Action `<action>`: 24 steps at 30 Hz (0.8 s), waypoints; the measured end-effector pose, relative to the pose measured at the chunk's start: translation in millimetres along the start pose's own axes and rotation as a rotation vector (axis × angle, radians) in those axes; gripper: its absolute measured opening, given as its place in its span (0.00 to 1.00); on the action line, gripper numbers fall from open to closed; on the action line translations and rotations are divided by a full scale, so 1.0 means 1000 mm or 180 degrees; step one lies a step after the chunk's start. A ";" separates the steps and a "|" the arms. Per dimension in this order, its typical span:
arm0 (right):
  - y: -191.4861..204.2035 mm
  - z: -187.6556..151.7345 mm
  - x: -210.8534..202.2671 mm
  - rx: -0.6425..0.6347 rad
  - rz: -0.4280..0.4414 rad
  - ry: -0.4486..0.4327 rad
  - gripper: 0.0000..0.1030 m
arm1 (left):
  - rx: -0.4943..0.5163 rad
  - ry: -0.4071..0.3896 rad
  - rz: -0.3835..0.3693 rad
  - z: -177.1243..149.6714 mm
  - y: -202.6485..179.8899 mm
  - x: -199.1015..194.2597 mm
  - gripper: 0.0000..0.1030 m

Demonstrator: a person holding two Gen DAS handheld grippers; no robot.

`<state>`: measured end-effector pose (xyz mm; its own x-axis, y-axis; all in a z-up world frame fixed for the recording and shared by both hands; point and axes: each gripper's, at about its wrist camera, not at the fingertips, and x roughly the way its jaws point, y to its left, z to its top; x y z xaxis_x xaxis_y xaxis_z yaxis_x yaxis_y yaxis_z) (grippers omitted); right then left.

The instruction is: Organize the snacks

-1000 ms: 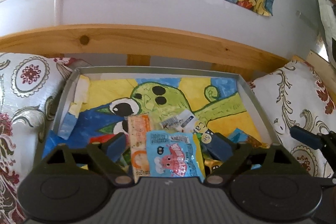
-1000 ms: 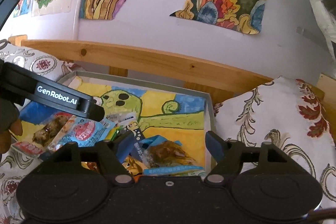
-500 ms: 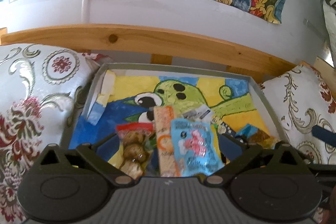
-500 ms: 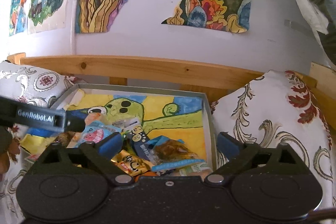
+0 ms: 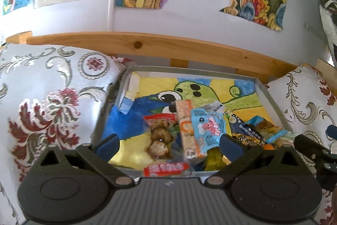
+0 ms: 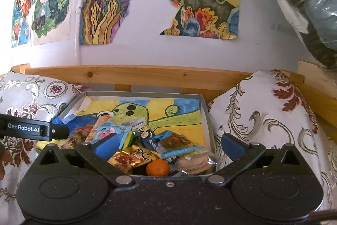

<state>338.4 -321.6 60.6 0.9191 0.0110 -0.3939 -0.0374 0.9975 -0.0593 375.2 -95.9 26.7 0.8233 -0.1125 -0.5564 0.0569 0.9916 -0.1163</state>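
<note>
Fingers point(image 5: 107, 143) of the left gripper point(image 5: 168, 143) stand wide apart and hold nothing. Left wrist view: both blue pads hover above the near edge of a shallow grey tray point(image 5: 271, 98) whose floor carries a painted green creature. Between the fingers, inside the tray, lie a clear packet of brown meatballs point(image 5: 160, 136), a long orange-and-white wafer pack point(image 5: 186, 130) and a light blue packet with a pink figure point(image 5: 207, 130), side by side and overlapping. A red-and-white wrapper point(image 5: 165, 169) lies at the tray's near rim. Further snacks are heaped to the right of the right-hand finger; a dark blue packet point(image 5: 246, 128) is among them. Patterned cushions point(image 5: 52, 98) flank the tray on both sides, with a wooden rail point(image 5: 147, 45) behind.

Right wrist view: fingers point(image 6: 231, 146) of the right gripper point(image 6: 168, 146) are likewise spread wide, gripping nothing. Between them sits the heap at the tray's point(image 6: 207, 119) right end: a gold packet point(image 6: 130, 158), an orange fruit point(image 6: 158, 168), a clear pack of biscuits point(image 6: 194, 161) and a blue-edged packet of brown pieces point(image 6: 179, 143). The left-hand pad overlaps the light blue packet point(image 6: 107, 130) in the picture; contact cannot be judged. The left gripper's black body point(image 6: 31, 130) enters from the left edge.
</note>
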 end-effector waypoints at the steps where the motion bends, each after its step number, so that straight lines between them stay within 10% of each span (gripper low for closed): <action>1: 0.001 -0.001 -0.003 0.0000 -0.0002 -0.0008 0.99 | -0.0007 -0.0015 0.0000 -0.002 0.001 -0.004 0.99; 24: 0.032 -0.019 -0.091 0.0029 0.0098 -0.0219 0.99 | -0.0076 -0.0401 0.0103 -0.047 0.025 -0.096 0.99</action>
<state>246.2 -292.3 77.0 0.9424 0.0461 -0.3313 -0.0627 0.9973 -0.0395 271.4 -63.3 38.6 0.8890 -0.0700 -0.4526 0.0170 0.9926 -0.1202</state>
